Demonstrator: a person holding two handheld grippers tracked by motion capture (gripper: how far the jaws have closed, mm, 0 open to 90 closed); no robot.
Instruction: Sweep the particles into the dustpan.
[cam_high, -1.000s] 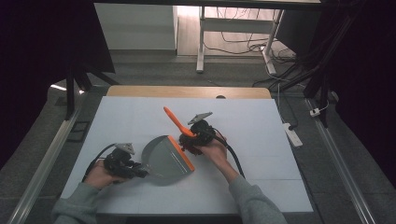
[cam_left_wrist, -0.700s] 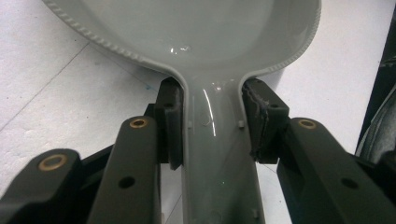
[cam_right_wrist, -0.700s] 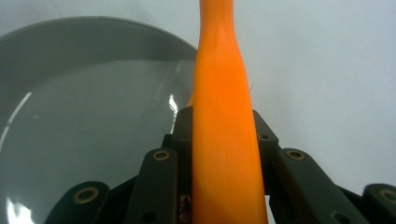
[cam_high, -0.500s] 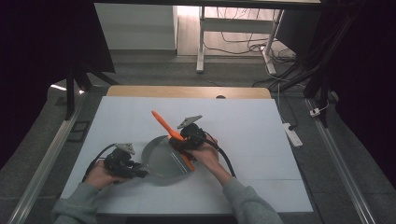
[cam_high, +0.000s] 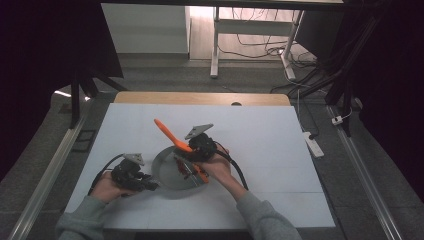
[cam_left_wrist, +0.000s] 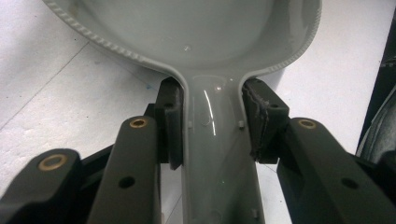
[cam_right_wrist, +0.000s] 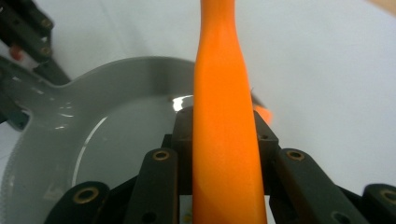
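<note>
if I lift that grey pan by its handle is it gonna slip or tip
The grey pan looks glossy, so its handle may slide between the left gripper's fingers. Held at one end, the bowl could sag. It looks stiff, probably plastic and light.

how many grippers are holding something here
2: the left gripper clamps the grey pan by its handle, and the right gripper clamps the orange spatula over the pan.

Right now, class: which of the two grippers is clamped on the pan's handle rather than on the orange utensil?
The left gripper: its jaws squeeze the grey pan by its handle. The right gripper grips the orange utensil instead.
</note>
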